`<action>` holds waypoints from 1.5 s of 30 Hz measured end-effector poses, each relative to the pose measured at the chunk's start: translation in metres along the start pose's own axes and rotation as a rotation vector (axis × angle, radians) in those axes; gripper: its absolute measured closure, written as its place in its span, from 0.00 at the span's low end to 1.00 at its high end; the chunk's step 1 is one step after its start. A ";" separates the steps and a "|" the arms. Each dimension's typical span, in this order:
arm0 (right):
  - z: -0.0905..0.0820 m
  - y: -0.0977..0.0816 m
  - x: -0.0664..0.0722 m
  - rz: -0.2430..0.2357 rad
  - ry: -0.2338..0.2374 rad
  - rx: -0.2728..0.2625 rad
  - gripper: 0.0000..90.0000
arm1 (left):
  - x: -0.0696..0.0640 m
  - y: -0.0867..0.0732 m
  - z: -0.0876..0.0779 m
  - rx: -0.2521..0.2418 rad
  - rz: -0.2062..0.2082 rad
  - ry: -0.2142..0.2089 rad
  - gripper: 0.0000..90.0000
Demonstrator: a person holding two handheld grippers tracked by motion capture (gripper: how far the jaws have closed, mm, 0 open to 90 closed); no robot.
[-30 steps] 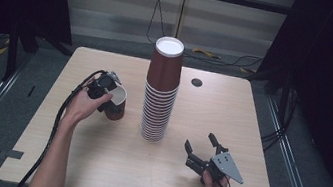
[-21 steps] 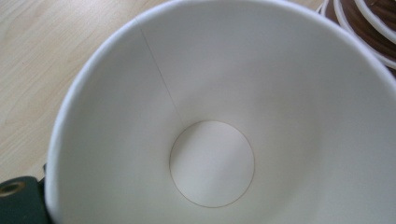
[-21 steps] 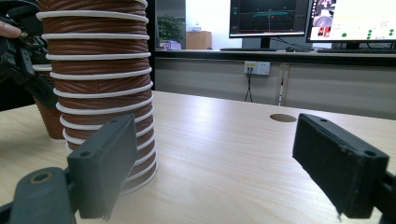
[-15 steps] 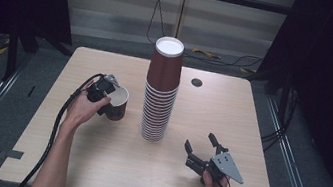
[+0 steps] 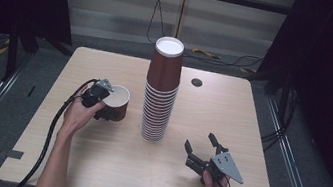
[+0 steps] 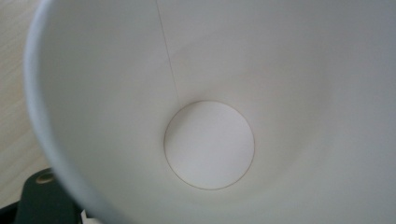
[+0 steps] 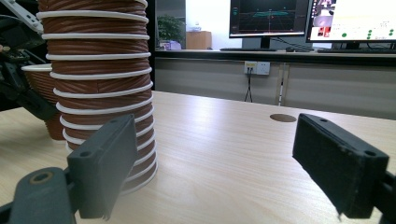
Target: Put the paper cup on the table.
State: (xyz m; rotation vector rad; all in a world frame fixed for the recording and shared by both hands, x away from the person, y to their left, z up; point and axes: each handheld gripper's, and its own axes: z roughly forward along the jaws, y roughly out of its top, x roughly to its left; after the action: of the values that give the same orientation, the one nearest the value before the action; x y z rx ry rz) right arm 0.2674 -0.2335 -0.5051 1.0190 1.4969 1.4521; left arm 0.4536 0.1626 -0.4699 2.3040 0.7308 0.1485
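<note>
A single brown paper cup (image 5: 117, 107) with a white inside (image 6: 210, 93) stands on the table left of a tall stack of the same cups (image 5: 160, 92). My left gripper (image 5: 105, 96) sits at the cup's near rim. Its jaws have just been closing with the cup's wall between them, one jaw outside the wall, and they are shut on the cup. My right gripper (image 5: 200, 141) rests open near the table's front right with nothing between its fingers. In the right gripper view it (image 7: 224, 163) points at the stack (image 7: 100, 70), with the single cup (image 7: 39, 79) behind on the left.
The wooden table (image 5: 252, 117) has a round cable hole (image 5: 196, 82) at the back right of the stack. Black cables trail from both grippers off the near edge. Monitors and a desk stand beyond the table's far side.
The left hand and its gripper have sunk a little onto the cup's rim. The cup, the stack and the right gripper stay where they were.
</note>
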 end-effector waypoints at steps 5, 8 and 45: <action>0.000 0.000 0.000 0.000 0.001 -0.001 0.15 | 0.002 -0.009 0.001 -0.017 -0.026 -0.001 0.17; 0.000 0.000 0.000 0.000 0.001 -0.002 0.15 | 0.004 -0.016 -0.002 -0.033 -0.056 -0.010 0.17; 0.000 0.000 0.000 0.000 0.001 -0.001 0.15 | -0.063 -0.059 -0.039 -0.469 -0.110 0.099 0.18</action>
State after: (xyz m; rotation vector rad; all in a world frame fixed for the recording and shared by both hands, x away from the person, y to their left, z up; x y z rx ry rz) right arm 0.2675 -0.2334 -0.5052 1.0178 1.4964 1.4539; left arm 0.3623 0.1862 -0.4737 1.8173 0.7763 0.3469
